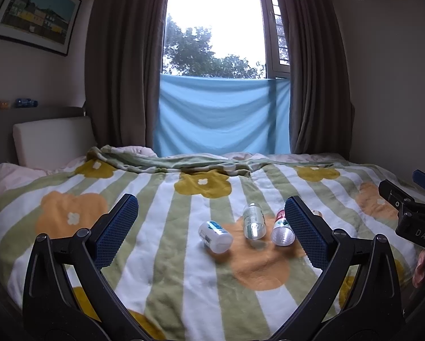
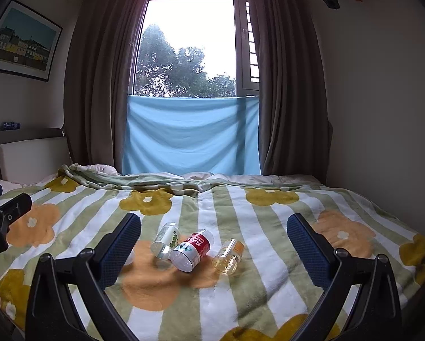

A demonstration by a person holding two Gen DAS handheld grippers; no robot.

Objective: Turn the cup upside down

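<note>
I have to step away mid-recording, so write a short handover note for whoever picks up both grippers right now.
Left gripper: open, holding nothing, hovering over the blanket.
Right gripper: open, holding nothing, hovering beside the left one.
Four small cups lie on their sides in a row on the blanket: white cup with blue label, clear cup with green print, red-labelled cup, clear cup with orange label.
Done: nothing visibly; no cup is upside down.
Left: grasp a cup and set it down inverted.

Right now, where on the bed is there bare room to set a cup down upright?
Free: the blanket in front of the four cups, nearer the grippers, and the stretch right of the orange-label cup. Crowded: the middle, where the white cup, clear cup and red-label cup lie close together on their sides.
</note>
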